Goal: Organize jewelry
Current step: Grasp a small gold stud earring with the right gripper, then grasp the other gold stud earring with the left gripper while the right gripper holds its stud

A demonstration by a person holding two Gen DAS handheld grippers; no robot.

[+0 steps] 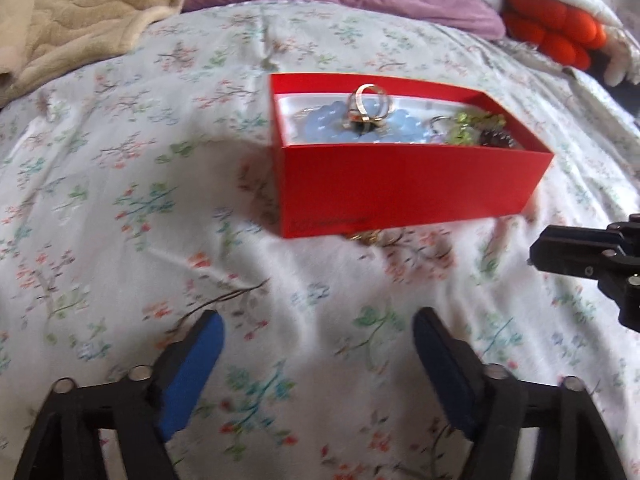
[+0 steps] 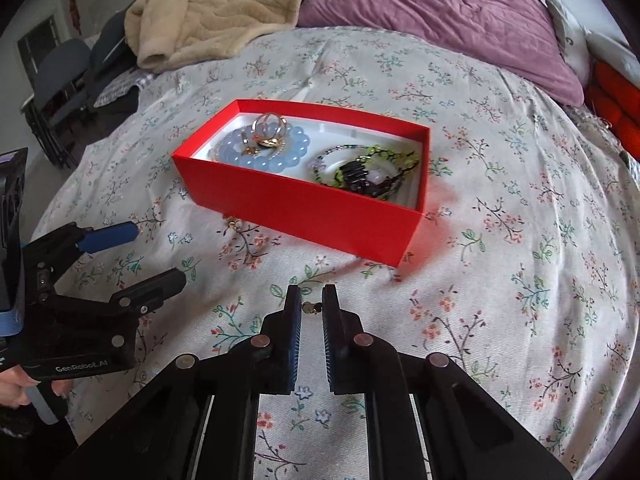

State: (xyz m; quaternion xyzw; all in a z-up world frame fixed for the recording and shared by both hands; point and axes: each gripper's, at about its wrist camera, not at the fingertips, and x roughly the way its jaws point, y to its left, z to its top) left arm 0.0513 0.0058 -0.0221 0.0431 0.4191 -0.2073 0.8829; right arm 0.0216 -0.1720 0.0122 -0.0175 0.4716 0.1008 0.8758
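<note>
Since the right gripper (image 2: 311,307) has its fingers clamped on a small gold piece (image 2: 310,308), the red box (image 2: 304,208) lies straight ahead on the bed (image 2: 500,280); the left gripper (image 1: 318,340), fingers apart and empty, sits beside it.

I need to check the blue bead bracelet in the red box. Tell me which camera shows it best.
The right wrist view. It looks down into the red box, so the blue bead bracelet shows as a nearly full loop with rings lying on it. The left wrist view is blurred, and the box's near wall hides part of the bracelet.
</note>
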